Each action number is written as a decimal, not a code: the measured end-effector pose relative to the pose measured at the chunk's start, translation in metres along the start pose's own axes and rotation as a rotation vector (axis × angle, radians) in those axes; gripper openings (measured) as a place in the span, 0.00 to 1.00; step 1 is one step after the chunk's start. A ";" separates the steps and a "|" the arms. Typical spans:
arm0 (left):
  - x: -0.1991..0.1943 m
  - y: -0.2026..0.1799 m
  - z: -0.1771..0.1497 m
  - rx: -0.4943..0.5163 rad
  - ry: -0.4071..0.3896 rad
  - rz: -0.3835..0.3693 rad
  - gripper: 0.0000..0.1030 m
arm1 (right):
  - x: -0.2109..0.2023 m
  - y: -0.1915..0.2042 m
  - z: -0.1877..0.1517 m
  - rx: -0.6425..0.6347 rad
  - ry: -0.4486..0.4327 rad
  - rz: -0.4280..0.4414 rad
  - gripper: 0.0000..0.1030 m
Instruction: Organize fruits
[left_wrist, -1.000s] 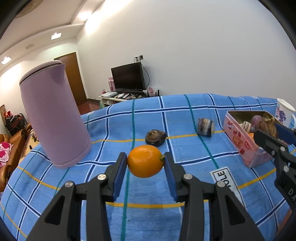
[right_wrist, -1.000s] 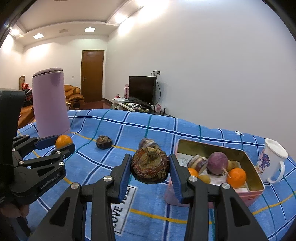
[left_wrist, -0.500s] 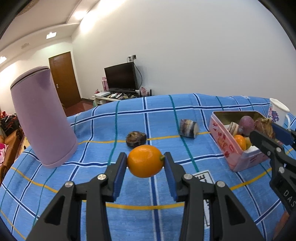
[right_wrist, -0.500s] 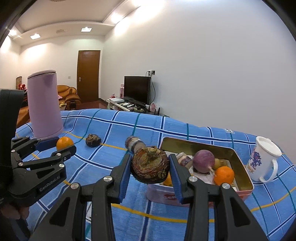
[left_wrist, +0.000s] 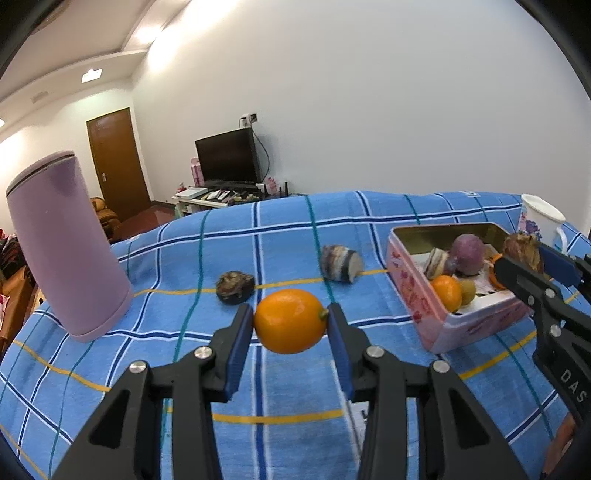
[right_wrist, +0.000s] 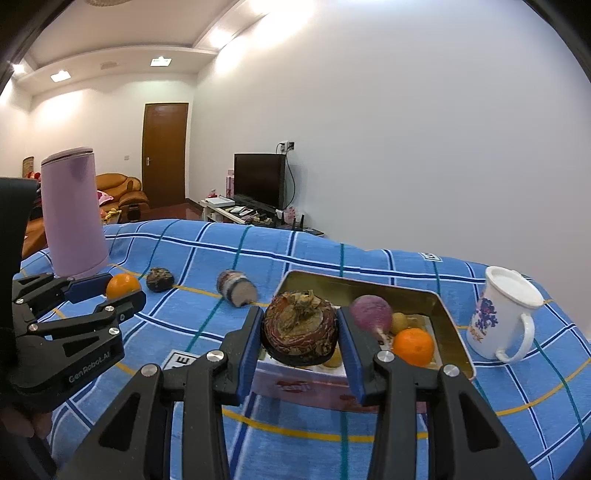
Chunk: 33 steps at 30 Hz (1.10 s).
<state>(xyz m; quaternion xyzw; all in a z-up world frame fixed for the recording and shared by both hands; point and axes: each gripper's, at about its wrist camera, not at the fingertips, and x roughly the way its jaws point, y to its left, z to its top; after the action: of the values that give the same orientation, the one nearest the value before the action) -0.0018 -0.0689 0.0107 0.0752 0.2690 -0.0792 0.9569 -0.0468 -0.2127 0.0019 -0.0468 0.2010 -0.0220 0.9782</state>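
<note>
My left gripper (left_wrist: 290, 322) is shut on an orange (left_wrist: 290, 320) and holds it above the blue checked cloth, left of the pink tin box (left_wrist: 424, 295). My right gripper (right_wrist: 300, 334) is shut on a dark brown dried fruit (right_wrist: 300, 328) and holds it over the near rim of the tin (right_wrist: 450, 332). The tin holds a purple fruit (right_wrist: 370, 313), an orange (right_wrist: 413, 346) and other small fruits. A dark shrivelled fruit (left_wrist: 235, 287) and a striped purple cut piece (left_wrist: 340, 258) lie on the cloth.
A tall lilac kettle (left_wrist: 66, 247) stands at the left of the table. A white flowered mug (right_wrist: 500, 317) stands right of the tin. A white printed label (right_wrist: 181, 360) lies on the cloth in front of the tin.
Both grippers have moved right, toward the tin, with their fruits. The right gripper's brown fruit has come from left of the tin to over its near rim.
</note>
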 end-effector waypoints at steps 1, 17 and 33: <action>0.000 -0.003 0.001 0.002 -0.002 -0.005 0.41 | -0.001 -0.003 0.000 0.001 -0.001 -0.004 0.41; -0.001 -0.045 0.015 0.030 -0.013 -0.070 0.41 | -0.003 -0.042 -0.002 0.032 -0.010 -0.058 0.41; 0.009 -0.087 0.030 0.064 -0.026 -0.142 0.41 | -0.002 -0.093 -0.003 0.106 -0.004 -0.133 0.41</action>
<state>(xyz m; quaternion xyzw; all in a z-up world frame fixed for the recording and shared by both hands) 0.0039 -0.1605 0.0225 0.0853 0.2587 -0.1565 0.9494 -0.0521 -0.3050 0.0096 -0.0083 0.1939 -0.0973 0.9761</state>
